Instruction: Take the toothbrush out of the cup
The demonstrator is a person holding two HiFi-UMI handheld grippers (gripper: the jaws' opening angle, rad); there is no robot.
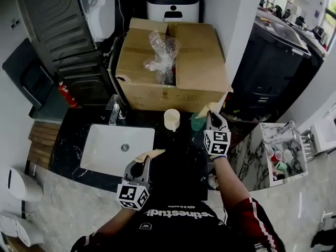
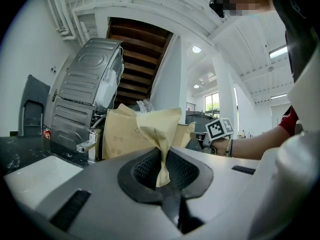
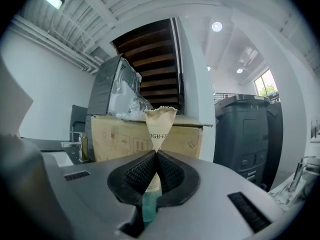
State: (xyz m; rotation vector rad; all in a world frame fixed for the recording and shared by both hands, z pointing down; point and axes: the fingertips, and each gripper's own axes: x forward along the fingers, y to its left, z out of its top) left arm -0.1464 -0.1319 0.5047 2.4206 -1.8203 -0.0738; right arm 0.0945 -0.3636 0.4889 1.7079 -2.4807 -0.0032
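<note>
The left gripper (image 2: pixel 162 159) is nearest the person, over the front edge of the dark counter (image 1: pixel 169 140). Its fingers are pressed together on the narrow end of a tan paper packet (image 2: pixel 160 129), which fans out above them.

Further out and to the right, the right gripper (image 3: pixel 156 156) has its fingers shut tight on the toothbrush (image 3: pixel 160 121), which is in a paper sleeve. The tan printed end stands up past the fingertips, and a teal part hangs below and between the pads. From the head view the toothbrush is not in the cream cup (image 1: pixel 171 119). It is held just to the right of it. The cup stands upright on the counter, and I cannot tell what is inside it.

Left of the cup lies the white sink (image 1: pixel 105 146). Behind both stands an open cardboard box (image 1: pixel 157 96) with crumpled clear plastic (image 1: pixel 161 56) in it.
</note>
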